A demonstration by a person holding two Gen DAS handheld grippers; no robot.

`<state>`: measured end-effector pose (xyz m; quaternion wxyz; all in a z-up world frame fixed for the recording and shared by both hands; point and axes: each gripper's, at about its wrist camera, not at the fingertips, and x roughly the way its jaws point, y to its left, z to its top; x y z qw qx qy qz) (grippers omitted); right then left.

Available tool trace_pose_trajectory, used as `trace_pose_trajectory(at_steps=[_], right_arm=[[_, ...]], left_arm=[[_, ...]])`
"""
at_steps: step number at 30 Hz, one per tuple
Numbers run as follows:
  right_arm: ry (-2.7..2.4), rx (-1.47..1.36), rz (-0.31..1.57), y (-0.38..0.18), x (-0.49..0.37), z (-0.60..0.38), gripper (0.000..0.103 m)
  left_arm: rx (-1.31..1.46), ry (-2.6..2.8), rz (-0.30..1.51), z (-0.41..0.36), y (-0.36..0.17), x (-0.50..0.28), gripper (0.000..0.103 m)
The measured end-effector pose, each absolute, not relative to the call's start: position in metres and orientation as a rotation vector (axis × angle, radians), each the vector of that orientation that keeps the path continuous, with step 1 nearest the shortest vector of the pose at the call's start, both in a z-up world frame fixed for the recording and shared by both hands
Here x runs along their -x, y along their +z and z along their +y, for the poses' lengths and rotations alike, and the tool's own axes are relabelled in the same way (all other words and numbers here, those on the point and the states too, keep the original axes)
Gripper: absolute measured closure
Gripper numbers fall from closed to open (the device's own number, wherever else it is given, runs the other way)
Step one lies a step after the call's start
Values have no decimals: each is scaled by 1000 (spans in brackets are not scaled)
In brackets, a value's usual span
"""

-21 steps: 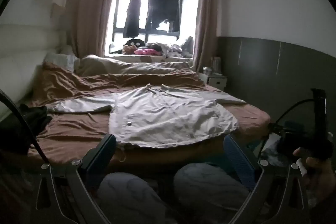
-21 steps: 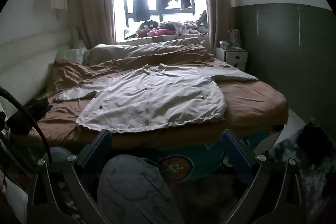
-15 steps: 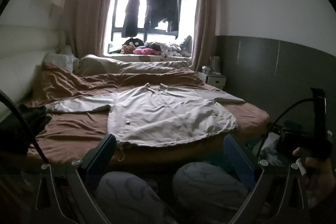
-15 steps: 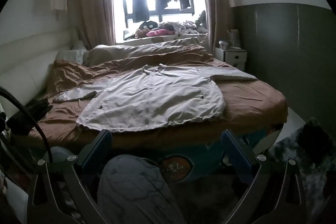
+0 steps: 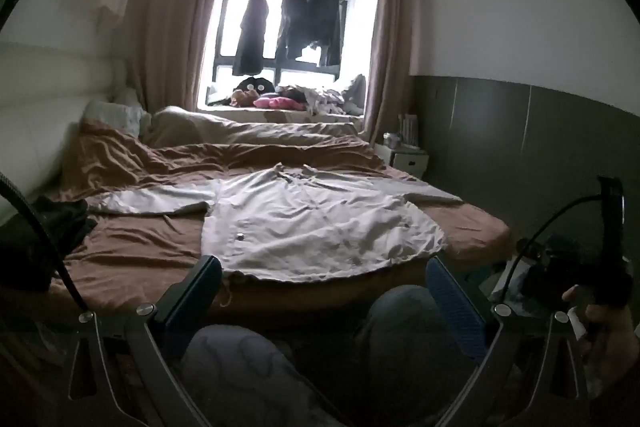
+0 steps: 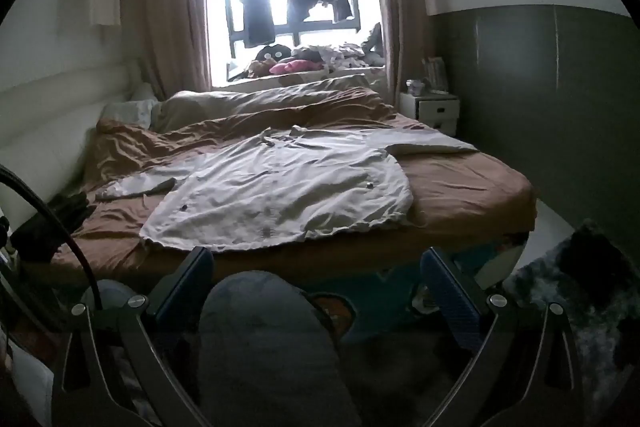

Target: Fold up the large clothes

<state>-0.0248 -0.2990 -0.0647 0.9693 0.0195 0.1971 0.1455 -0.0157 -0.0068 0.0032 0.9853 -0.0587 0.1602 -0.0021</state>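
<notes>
- The left claw point(image 5: 324, 291) is spread wide and grips nothing; its two blue-padded fingers point(image 5: 198, 287) hang in the air short of the bed point(image 5: 132, 247), one on each side of the person's knees point(image 5: 404, 311).
- The right claw point(image 6: 316, 279) is likewise released, fingers far apart and touching nothing, with one knee between them low in its view.
- Both claws are held low and level at the foot of the bed, pointing along it toward the window point(image 6: 292, 7).
- In the left wrist view the person's right hand point(image 5: 604, 331) shows at the right edge, closed round the dark handle of the other tool.
- The task's garment, a pale jacket point(image 5: 316, 223), lies spread flat on the brown sheet, hem nearest the claws, collar toward the window, one sleeve point(image 5: 152, 201) stretched out to the left and the other to the right.
- The hem sits just beyond the left claw's fingertips, not touching them.
- A dark heap of cloth point(image 5: 52, 223) lies on the bed's left edge, well apart from the jacket.
- Against the frames of a moment ago, little differs: both claws are as open as before, the jacket lies the same, and the views have shifted only slightly.
</notes>
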Motion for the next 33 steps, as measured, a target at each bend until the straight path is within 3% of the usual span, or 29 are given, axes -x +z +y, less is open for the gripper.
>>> trace_pose_trajectory(at_steps=[33], right_arm=[[296,-60,378,-67,22,-299,0]], left_arm=[[115,4,309,-8,12,32,1]])
